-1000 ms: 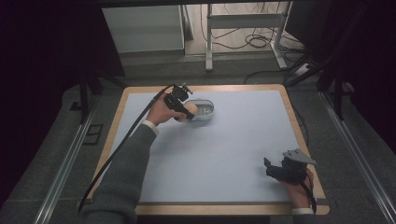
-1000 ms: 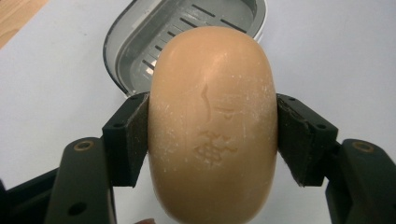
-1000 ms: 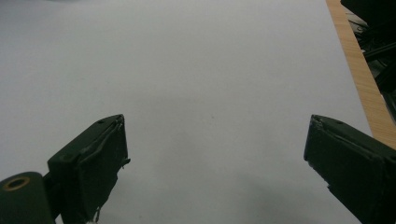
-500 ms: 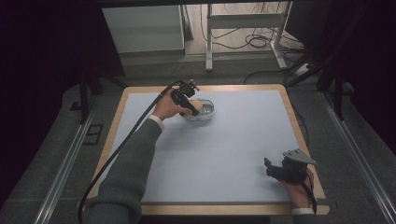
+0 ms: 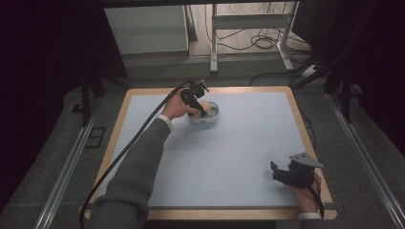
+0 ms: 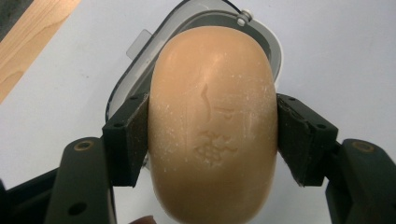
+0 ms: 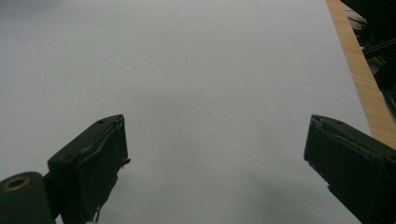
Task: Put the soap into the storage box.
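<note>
Currently clamping a smooth peach-orange oval soap bar [image 6: 212, 126] between both pads of the left gripper [image 6: 212, 140], directly over the white-rimmed oval soap dish [image 5: 207, 116] near the far edge of the pale-blue, wood-edged table [image 5: 239, 157]. Since a second ago: shifted right over dish, tilted steeper. Right gripper [image 7: 215, 163] spread wide, nothing held, near-right corner; plenty of bare mat between.

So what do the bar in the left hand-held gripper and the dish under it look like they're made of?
Bar: probably soap, matte peach, with a pressed stamp and white powdery flecks. Dish: looks like smooth white plastic around a grey inner part, though the material isn't certain.
</note>
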Demonstrator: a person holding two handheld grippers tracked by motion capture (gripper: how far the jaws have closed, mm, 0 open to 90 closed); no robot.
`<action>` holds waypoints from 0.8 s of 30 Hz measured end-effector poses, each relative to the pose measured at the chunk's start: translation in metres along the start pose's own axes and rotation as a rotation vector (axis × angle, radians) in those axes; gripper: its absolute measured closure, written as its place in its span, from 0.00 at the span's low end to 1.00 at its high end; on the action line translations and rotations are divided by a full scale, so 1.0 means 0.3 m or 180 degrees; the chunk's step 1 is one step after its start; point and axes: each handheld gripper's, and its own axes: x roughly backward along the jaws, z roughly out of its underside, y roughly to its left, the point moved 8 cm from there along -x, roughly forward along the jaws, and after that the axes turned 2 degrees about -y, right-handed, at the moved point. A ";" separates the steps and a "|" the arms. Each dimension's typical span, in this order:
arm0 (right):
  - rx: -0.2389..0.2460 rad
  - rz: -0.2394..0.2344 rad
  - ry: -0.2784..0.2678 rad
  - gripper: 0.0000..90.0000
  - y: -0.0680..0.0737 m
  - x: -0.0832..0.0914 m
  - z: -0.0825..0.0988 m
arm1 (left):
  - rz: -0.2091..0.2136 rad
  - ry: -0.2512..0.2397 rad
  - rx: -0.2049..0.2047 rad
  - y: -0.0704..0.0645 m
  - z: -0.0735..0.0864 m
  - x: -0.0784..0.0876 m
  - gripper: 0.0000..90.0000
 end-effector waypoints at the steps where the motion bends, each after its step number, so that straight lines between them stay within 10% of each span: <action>1: 0.0000 0.0000 -0.0001 0.07 0.000 0.000 0.000 | 0.0014 -0.0012 0.0012 0.000 -0.004 -0.005 0.36; 24: 0.0005 0.0022 0.0002 0.07 -0.010 0.003 0.001 | -0.0005 0.0050 0.0024 0.022 -0.013 -0.083 0.36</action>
